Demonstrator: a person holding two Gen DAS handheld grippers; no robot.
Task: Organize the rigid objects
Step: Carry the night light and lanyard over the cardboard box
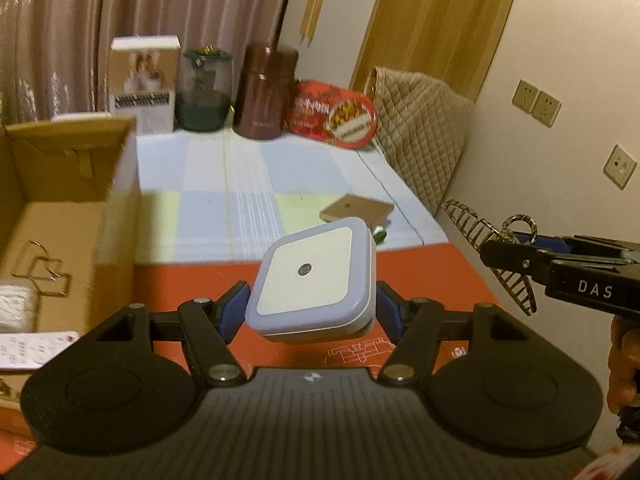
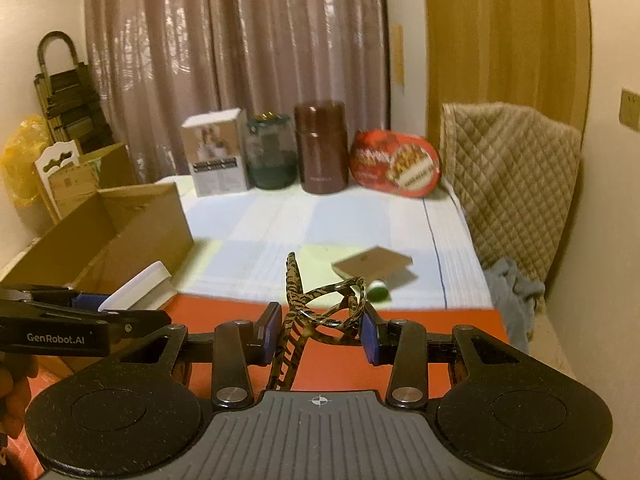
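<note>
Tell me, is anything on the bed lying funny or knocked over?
Yes. The red round tin stands on its edge, leaning back beside the quilted cushion, not lying flat. The small tan square looks tilted, one side propped on something green. Nothing looks spilled or broken.

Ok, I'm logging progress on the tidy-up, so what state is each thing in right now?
left gripper: shut on the night light
night light: held clear of the red mat
right gripper: shut on the hair claw
hair claw: held, teeth pointing down
cardboard box: open, flaps up
brown flask: upright, lid on
glass jar: upright, lid on
</note>
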